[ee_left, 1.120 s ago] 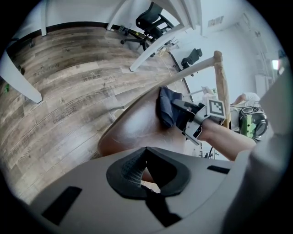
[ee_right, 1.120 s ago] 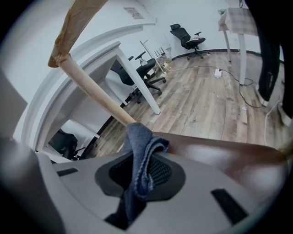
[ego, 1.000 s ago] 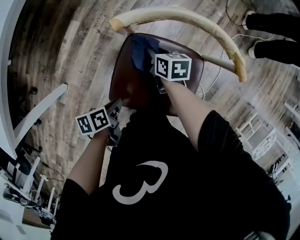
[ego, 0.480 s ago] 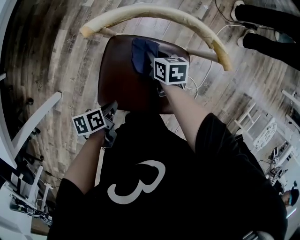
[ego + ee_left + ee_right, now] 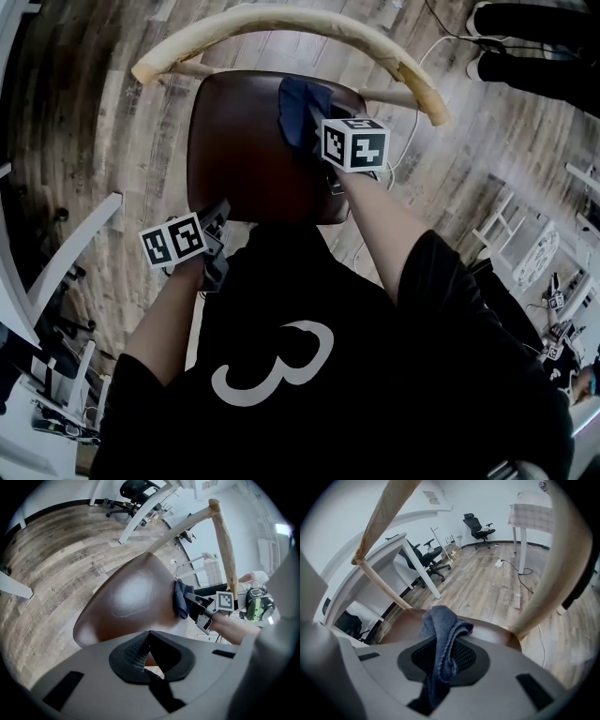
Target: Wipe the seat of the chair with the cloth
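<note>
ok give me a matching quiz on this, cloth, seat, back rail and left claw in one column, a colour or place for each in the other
Things:
1. cloth
2. seat
3. back rail
4. left claw

Descriptions:
a. pale tan and curved
b. dark blue, pinched in the right claw
c. glossy dark brown
d. closed on nothing, by the seat's near edge, away from the cloth

Pairs: 1-b, 2-c, 3-a, 4-d
</note>
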### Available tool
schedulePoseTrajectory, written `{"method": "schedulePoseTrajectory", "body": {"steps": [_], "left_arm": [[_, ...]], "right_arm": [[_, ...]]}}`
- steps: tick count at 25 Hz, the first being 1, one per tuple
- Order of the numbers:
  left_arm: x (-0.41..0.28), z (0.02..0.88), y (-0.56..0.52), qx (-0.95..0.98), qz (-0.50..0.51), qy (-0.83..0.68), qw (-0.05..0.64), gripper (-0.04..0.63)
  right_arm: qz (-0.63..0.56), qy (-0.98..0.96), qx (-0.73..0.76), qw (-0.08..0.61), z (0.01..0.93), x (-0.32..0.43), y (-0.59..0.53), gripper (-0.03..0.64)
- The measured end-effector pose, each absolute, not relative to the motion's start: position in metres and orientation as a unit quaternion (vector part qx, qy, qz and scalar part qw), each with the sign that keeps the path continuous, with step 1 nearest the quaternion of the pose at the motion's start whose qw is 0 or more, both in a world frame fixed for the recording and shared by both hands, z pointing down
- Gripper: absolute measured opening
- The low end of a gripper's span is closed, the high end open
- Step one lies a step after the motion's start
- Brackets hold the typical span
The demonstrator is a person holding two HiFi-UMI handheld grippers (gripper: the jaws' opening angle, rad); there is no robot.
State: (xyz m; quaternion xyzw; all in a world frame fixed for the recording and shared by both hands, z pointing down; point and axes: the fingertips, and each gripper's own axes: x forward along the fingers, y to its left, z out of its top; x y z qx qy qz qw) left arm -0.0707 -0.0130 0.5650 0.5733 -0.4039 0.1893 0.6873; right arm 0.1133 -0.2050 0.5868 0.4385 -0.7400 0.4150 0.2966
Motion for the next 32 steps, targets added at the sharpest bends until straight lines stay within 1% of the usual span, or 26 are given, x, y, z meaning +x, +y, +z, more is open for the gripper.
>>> {"method": "schedulePoseTrajectory", "body": {"steps": [10,20,28,32], "left_arm": [[-0.06,0.567,-0.013,0.584,0.213,-0.389,0.68,0.012],[-0.054,0.565,-0.018,0.596,0.229,-0.377,0.671,0.012],[-0.055,0.57,-0.024,0.597,0.21,-0.377,0.676,0.012],[-0.073,0.576,-0.016,0.593,0.215,-0.374,0.68,0.012]], "right_arm": [[0.423,-0.711,0.483,0.288,0.586,0.173,-0.186,0.055],[0.411,-0.687,0.518,0.301,0.589,0.226,-0.171,0.055],[0.41,-0.678,0.545,0.275,0.591,0.238,-0.17,0.055],[0.412,-0.66,0.574,0.254,0.584,0.236,-0.167,0.055]]}}
